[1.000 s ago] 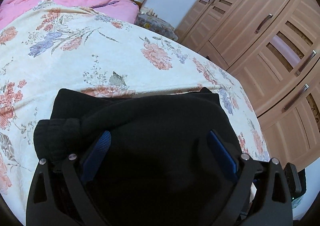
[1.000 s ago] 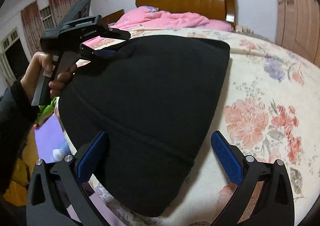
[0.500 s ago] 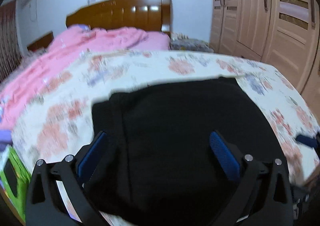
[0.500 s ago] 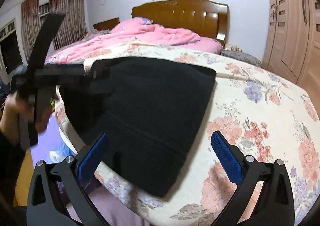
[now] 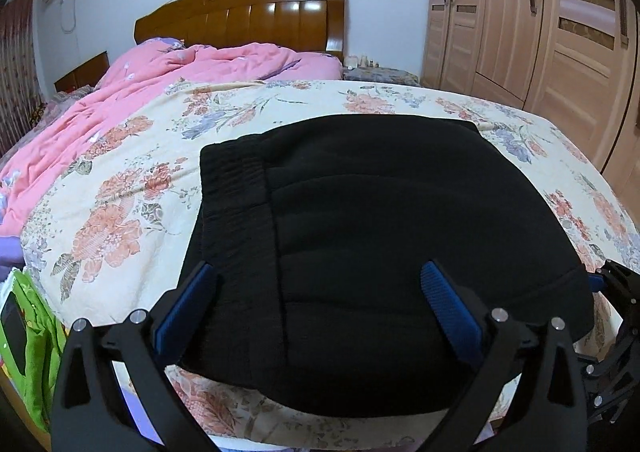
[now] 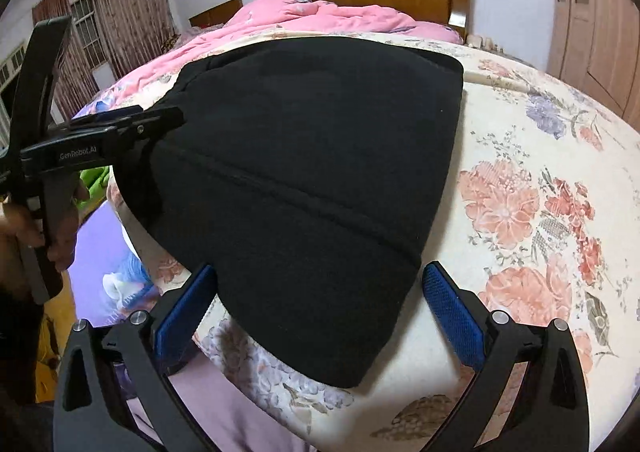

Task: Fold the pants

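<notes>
Both wrist views, pants folded on the bed. The black pants (image 5: 384, 252) lay as a compact folded stack on the floral bedspread (image 5: 120, 212), at the near edge of the bed, with part of the bundle overhanging that edge. I held the left claw (image 5: 320, 292) spread wide, its blue pads (image 5: 188, 304) apart and gripping nothing, hovering just above the near side of the stack. The right claw (image 6: 320, 292) was likewise spread and empty, its opening framing the near right corner of the bundle. In the right wrist view the left claw (image 6: 120, 124) sat at the left edge of the pants, touching or just above the cloth; I could not tell which. The ribbed waistband (image 5: 236, 204) lay along the left side of the stack, so the bundle's long axis ran away from me toward the headboard (image 5: 248, 16). The pants lay straight ahead of both claws, the left one nearer the waistband side and the right one nearer the opposite edge. I judged the folding nearly complete, any further move being a smoothing press or a nudge inward from the edge.
</notes>
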The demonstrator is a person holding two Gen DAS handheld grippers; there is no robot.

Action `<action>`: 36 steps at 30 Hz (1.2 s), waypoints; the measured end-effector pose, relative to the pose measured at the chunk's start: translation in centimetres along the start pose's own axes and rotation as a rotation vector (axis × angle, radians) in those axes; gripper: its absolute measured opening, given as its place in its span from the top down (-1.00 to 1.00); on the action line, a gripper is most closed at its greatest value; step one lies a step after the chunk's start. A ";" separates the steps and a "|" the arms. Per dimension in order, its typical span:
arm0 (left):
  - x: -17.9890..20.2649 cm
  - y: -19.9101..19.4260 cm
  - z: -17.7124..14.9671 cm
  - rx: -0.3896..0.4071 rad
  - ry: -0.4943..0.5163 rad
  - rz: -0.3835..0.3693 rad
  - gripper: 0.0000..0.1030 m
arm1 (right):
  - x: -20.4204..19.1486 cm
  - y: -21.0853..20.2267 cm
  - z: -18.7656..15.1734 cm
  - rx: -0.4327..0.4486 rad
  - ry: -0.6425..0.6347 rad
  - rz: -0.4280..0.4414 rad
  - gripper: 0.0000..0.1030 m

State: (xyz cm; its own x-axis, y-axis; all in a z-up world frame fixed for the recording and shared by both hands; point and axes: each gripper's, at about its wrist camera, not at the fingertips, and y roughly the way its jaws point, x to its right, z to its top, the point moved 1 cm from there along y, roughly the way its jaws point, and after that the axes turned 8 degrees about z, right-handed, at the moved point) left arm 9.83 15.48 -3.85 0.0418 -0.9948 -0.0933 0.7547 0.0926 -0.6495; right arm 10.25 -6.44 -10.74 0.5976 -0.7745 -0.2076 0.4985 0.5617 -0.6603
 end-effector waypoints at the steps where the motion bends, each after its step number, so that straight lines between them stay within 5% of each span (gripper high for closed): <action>1: 0.0 0.0 0.0 0.000 0.000 -0.001 -0.97 | 0.0 0.0 0.0 0.000 0.002 0.000 -0.91; 5: -0.1 0.1 0.0 0.000 0.002 -0.003 -0.97 | -0.2 -0.2 -0.3 -0.007 -0.013 -0.012 -0.91; 10: -0.3 0.2 -0.2 0.017 0.008 -0.009 -0.97 | -1.3 -0.1 -1.6 -0.054 -0.092 -0.135 -0.91; 14: -0.4 0.2 -0.2 0.017 0.005 -0.008 -0.97 | -0.5 -2.2 -1.7 0.004 -0.039 -0.118 -0.91; 19: -1.1 -0.8 1.1 0.003 -0.083 0.019 -0.97 | -1.1 -4.2 2.8 0.107 -0.123 -0.158 -0.91; 21: -2.1 -2.0 2.5 0.049 -0.114 0.001 -0.97 | -0.5 -3.6 4.6 0.087 -0.133 -0.122 -0.91; 23: -3.3 -3.1 4.5 0.074 -0.107 0.029 -0.97 | 0.4 -2.2 5.9 -0.090 -0.106 0.023 -0.91; 25: -4.4 -3.6 5.7 0.079 -0.107 0.031 -0.97 | 0.0 -2.3 5.3 -0.147 -0.172 0.021 -0.91; 27: -5.3 -3.7 5.9 0.070 -0.115 0.011 -0.97 | -0.2 -3.9 3.9 -0.124 -0.208 0.036 -0.91; 29: -5.7 -3.7 5.4 0.057 -0.118 -0.003 -0.97 | 0.6 -6.1 1.8 -0.106 -0.158 0.175 -0.91; 31: -5.8 -3.4 4.6 0.053 -0.128 -0.031 -0.97 | 1.3 -7.8 1.3 -0.037 -0.117 0.223 -0.91; 36: -3.8 -1.1 4.0 0.014 -0.145 -0.079 -0.97 | 1.1 -8.2 4.2 0.162 -0.022 0.218 -0.91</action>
State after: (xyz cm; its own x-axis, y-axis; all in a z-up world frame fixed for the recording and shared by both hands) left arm 11.44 18.93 0.25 0.0749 -0.9949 0.0681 0.7681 0.0140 -0.6402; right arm 9.48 -10.65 -2.51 0.7146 -0.6245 -0.3150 0.4494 0.7551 -0.4774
